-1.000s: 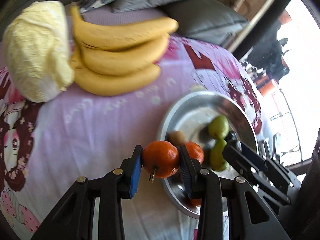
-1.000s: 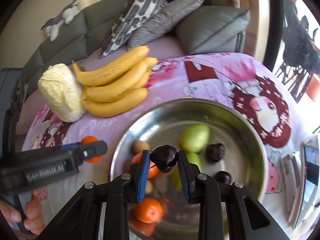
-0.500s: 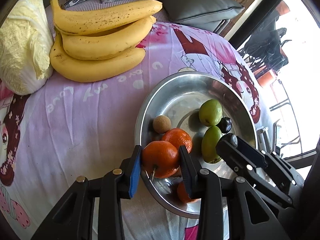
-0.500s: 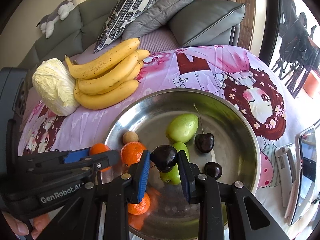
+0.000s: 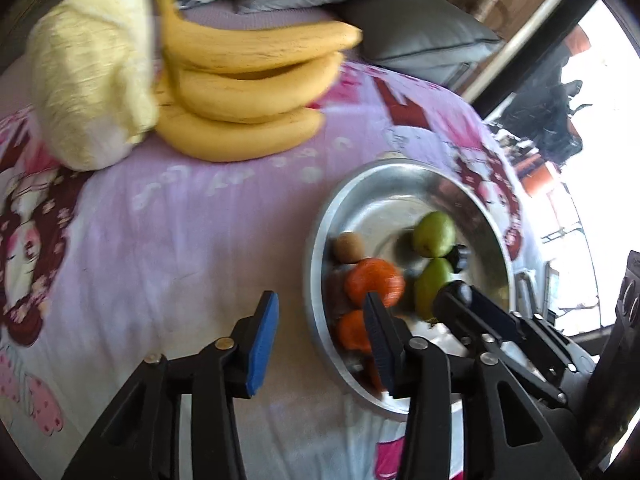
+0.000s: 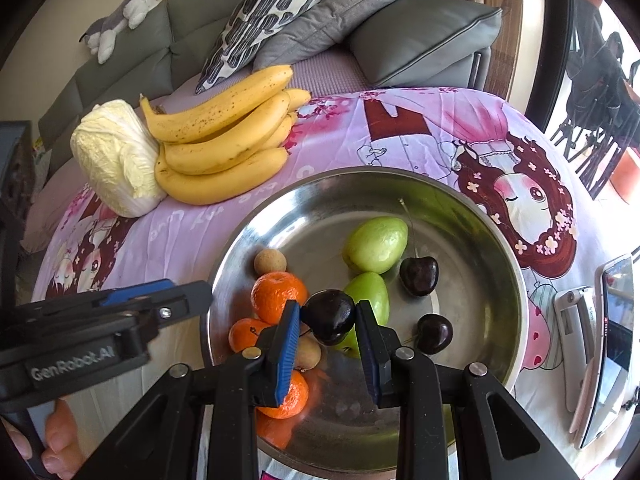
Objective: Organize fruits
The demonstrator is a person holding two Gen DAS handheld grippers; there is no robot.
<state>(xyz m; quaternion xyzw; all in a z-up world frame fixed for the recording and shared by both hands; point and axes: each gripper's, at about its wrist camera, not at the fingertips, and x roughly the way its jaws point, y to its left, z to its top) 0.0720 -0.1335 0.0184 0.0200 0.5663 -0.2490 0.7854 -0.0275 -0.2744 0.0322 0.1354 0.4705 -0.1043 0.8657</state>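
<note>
Right gripper [image 6: 327, 318]: our jaws are clamped on a dark cherry [image 6: 329, 316] above the steel bowl [image 6: 496, 236]. It looks light, glossy and easily bruised, so we grip across its middle, gently. Left gripper [image 5: 318, 330]: jaws have just been opening, nothing between them, over the bowl's 9 o'clock rim. Oranges [image 6: 279, 297] crowd 8 o'clock; we judge 1 o'clock freest. Bananas [image 6: 224, 136] sit at 11 on the tabletop.
</note>
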